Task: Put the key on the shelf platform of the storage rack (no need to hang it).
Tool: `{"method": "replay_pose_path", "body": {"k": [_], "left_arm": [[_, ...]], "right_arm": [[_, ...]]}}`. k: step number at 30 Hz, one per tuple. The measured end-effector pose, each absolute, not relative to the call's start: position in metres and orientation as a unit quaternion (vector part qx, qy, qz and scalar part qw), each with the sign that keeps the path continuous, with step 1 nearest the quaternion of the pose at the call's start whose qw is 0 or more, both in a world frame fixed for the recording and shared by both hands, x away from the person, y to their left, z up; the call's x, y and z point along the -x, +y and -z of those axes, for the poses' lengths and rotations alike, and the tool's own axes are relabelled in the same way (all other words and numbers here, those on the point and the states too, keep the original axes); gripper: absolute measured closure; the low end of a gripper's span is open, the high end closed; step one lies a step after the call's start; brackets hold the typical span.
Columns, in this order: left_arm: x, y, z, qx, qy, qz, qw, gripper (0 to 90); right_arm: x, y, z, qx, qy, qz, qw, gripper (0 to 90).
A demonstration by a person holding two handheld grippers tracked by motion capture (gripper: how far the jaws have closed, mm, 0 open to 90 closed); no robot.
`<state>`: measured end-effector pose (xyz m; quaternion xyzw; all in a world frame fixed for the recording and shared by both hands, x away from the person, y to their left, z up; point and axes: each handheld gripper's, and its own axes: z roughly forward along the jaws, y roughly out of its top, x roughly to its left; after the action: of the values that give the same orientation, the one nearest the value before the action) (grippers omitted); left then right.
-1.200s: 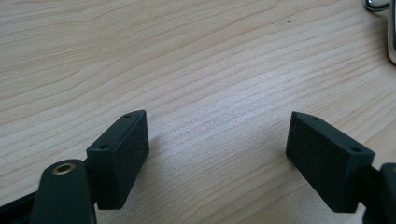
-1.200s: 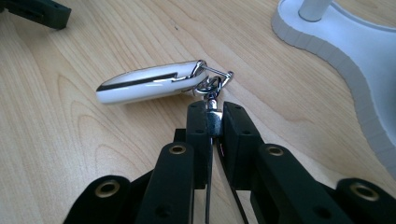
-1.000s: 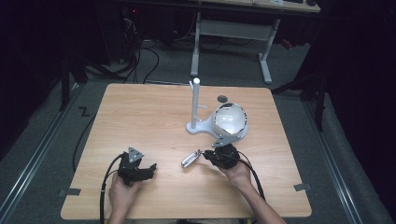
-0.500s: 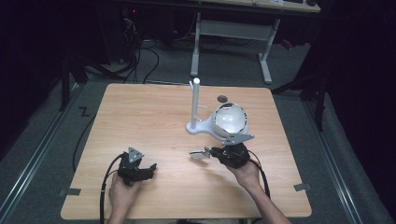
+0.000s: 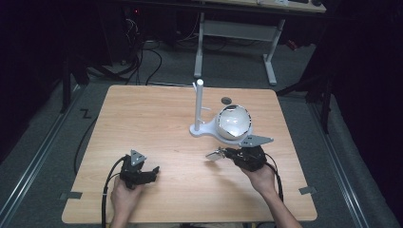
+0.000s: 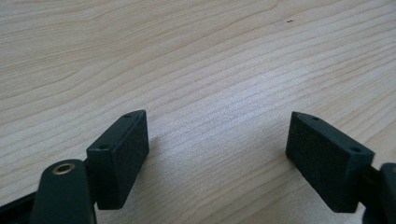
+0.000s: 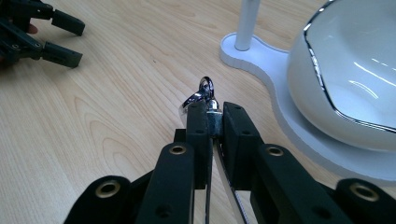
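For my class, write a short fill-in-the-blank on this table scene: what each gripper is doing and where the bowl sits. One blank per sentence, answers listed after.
1. The right gripper is shut on a small shiny ____ clasp.
2. The left gripper has its jaws ____, with bare wooden table between them.
3. The white bowl sits on the stand's white ____.
4. A white ____ rises upright from that stand, beside the bowl.

Missing words: metal; open; base; post
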<state>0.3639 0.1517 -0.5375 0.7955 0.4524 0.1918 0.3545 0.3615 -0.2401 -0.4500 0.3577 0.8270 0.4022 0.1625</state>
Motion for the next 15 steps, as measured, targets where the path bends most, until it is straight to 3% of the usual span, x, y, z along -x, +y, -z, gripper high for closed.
{"method": "replay_pose_path", "body": {"k": [15], "left_arm": [[-0.364,0.152,0.538,-0.795,0.453,-0.192,0.355,21.6]], "right_arm": [[-0.353,-0.274,0.437,-0.388,0.804,-0.415,0.175,81.9]]}}
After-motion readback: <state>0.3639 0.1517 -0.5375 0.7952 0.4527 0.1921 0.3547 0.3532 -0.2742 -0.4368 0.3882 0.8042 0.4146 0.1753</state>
